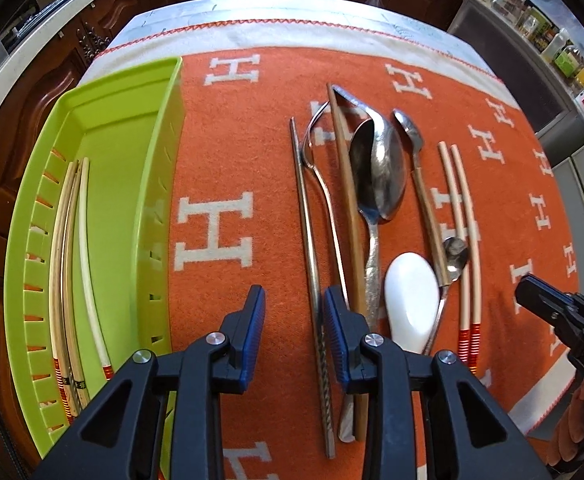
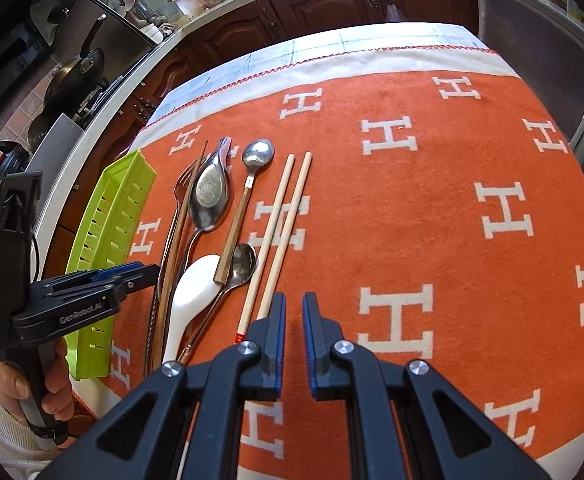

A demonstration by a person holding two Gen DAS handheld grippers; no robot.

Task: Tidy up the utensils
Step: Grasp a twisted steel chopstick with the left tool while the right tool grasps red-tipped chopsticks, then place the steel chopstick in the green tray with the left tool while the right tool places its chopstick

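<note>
A lime-green tray (image 1: 104, 120) lies at the left of the orange blanket and holds three pale chopsticks (image 1: 86, 260). To its right, in a row, are a metal chopstick (image 1: 305, 220), a fork (image 1: 323, 184), a brown wooden chopstick (image 1: 347, 200), two large steel spoons (image 1: 383, 172), a white ceramic spoon (image 1: 409, 296) and a pair of red-banded chopsticks (image 1: 463, 220). My left gripper (image 1: 295, 312) is open low over the metal chopstick, which runs between its fingers close to the right pad. My right gripper (image 2: 294, 316) is shut on nothing, just right of the red-banded chopsticks (image 2: 280, 220).
A wood-handled small spoon (image 2: 248, 184) lies across another steel spoon (image 2: 242, 264). The orange blanket (image 2: 451, 220) stretches bare to the right. Dark wooden cabinets (image 2: 331, 4) stand beyond the table's far edge. A hand (image 2: 48, 392) holds the left gripper's handle beside the tray (image 2: 112, 208).
</note>
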